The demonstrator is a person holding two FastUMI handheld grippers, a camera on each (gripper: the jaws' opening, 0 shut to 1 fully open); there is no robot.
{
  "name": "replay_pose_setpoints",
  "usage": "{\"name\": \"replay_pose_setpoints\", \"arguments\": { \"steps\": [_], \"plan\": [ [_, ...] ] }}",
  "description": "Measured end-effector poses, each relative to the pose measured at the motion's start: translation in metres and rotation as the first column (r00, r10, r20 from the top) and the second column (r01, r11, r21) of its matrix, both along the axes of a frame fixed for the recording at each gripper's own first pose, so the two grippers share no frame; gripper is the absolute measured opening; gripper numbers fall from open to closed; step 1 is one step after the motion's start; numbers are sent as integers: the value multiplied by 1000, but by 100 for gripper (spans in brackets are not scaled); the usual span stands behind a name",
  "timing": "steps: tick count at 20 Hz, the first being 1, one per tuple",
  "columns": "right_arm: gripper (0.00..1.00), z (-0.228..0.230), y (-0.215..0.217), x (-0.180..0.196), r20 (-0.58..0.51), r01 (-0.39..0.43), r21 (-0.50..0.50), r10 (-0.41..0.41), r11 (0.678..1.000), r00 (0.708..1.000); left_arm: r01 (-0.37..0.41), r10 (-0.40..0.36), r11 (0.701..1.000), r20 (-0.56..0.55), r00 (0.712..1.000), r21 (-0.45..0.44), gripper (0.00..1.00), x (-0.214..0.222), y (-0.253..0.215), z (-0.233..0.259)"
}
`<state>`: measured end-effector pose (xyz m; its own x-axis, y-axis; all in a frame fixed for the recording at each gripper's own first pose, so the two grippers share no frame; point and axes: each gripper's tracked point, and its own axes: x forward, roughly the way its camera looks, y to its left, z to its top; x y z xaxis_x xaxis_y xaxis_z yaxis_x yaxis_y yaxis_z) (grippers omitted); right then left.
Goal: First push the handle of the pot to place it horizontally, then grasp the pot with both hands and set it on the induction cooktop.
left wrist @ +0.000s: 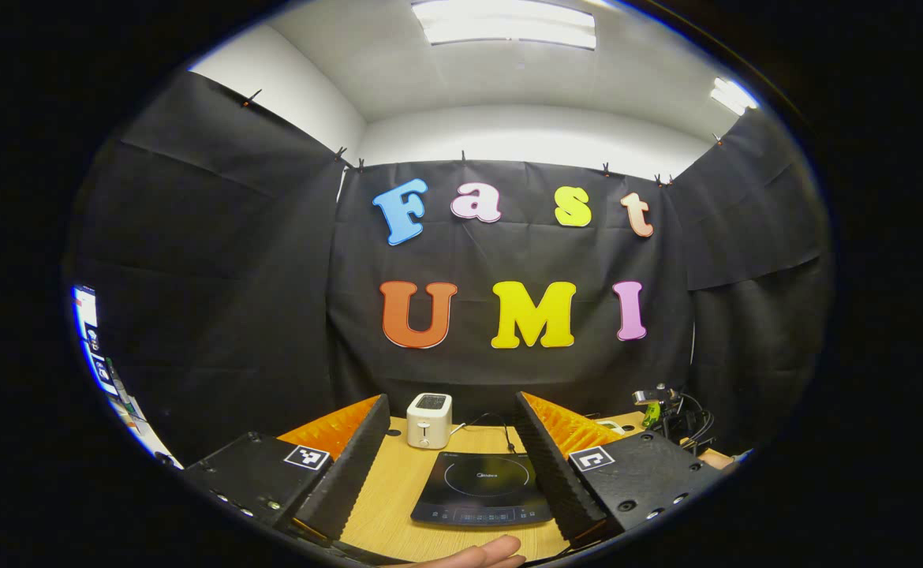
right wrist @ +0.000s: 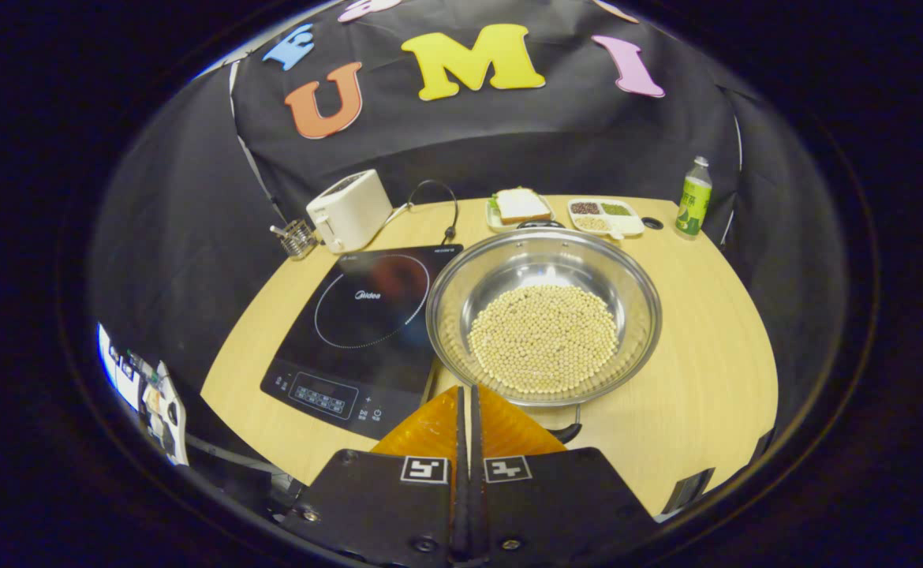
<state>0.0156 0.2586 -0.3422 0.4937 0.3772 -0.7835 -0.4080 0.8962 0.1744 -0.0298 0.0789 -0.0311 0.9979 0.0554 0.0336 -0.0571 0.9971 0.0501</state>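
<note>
Right gripper [right wrist: 465, 410] fingers pressed together on nothing, pot [right wrist: 544, 315] of beans dead ahead on tabletop [right wrist: 690, 355], near handle [right wrist: 568, 430] just right of fingertips; left gripper [left wrist: 455, 457] fingers wide apart, empty, induction cooktop [left wrist: 483, 489] between them.

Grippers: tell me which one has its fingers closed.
The right gripper: its orange fingers meet at the pot rim. The left gripper is spread wide.

Silver pot [right wrist: 542, 268] (pale-yellow beans [right wrist: 543, 338]) beside black cooktop [right wrist: 359, 323], white toaster [right wrist: 349, 210].
</note>
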Motion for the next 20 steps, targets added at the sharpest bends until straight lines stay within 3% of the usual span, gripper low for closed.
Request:
{"name": "replay_pose_setpoints", "arguments": {
  "steps": [3,7,20],
  "plan": [
    [7,-21,6,-8,-67,-9,8,10,1000,998,6,-6,1000,-5,1000,9,94,-1,-1,-5],
    [0,-41,6,-7,-91,-9,-15,8,1000,996,18,-18,1000,-8,1000,18,94,2,-7,-9],
    [4,-60,-19,-2,-123,-3,-48,-3,999,992,38,-38,998,-8,999,44,94,0,-18,-11]
  ]
}}
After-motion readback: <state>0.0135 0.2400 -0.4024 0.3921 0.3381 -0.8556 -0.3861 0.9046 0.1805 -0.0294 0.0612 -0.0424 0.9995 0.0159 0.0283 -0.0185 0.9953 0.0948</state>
